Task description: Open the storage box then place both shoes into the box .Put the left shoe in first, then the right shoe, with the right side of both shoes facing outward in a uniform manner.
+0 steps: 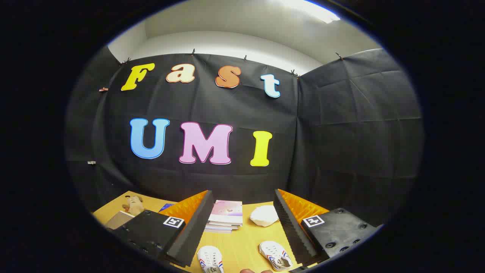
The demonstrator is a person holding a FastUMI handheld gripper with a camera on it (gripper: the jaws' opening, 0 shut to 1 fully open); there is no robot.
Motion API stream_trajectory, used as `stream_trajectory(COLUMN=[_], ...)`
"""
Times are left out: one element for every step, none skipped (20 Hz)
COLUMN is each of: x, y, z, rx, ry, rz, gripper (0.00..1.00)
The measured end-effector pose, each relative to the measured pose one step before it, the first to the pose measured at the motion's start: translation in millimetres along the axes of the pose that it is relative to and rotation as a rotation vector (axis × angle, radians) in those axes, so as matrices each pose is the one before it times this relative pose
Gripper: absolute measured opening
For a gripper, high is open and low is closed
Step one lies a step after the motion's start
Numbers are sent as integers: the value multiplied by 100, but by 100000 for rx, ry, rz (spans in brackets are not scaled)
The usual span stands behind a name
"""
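Observation:
My gripper (242,212) is open, held above the wooden table (242,242) with nothing between its orange-backed black fingers (195,227). Below and between the fingers lie two small white shoes with red and blue stripes. One shoe (210,259) is close to the left finger, the other shoe (275,256) lies near the right finger. Both point away from me, and their near ends are cut off from sight.
Beyond the shoes a stack of books (226,216) lies on the table, with a crumpled white lump (264,215) beside it on the right. A tan plush toy (133,204) and a grey box corner (118,219) sit at the far left.

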State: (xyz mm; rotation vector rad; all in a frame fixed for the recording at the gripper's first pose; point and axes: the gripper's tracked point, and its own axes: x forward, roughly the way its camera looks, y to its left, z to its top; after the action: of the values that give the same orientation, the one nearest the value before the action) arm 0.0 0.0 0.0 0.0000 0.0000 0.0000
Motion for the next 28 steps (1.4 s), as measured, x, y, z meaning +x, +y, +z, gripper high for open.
stream_trajectory(x=[-34, -112, -30, 20, 31, -45, 24, -160, -65, -157, -47, -47, -59, 27, -33, -42, -76, -8, 1, 4, 20, 29, 64, 166, 187, 212, 303, 333], y=[-43, 116, 6, -92, 170, 87, 119, 67, 48, 25, 46, -13, -72, -80, -9, 64, 45, 27, 81, 166, 225, 226, 201, 193, 138, 245, 308, 173], z=[238, 52, 31, -76, -39, 33, -135, -241, -219, -127, -237, -170, -194, -127, -166, -125, -110, -171, -180, -222, -245, -227, -241, -227, -336, -470, -466, -289], rx=[-510, 0, 178, 164, 168, 4, -263, -169, 90, 332, 318, 69, 31, 165, 210, 58, -66, -90, -20, 49, 38, -87, -12, 132, 428, 476, 197, -264], ry=[-371, -90, 204, 337, 222, -129, 171, 326, 432, 349, 420, 328, 411, 520, 483, 443, 365, 395, 471, 459, 657, 573, 586, 691, 1194, 1681, 1950, 1385], rz=[-140, 82, -187, -97, 160, 217, 345, 352, 215, 111, 218, 87, -42, -4, 98, 149, 277, 425, 519, 521, 627, 784, 922, 995, 932, 1276, 1856, 1683], gripper=[97, 97, 97, 97, 97, 97, 97, 97, 97, 97, 97, 97, 97, 97, 97, 97, 97, 97, 97, 97, 97, 97, 97, 97, 97, 97, 97, 98])
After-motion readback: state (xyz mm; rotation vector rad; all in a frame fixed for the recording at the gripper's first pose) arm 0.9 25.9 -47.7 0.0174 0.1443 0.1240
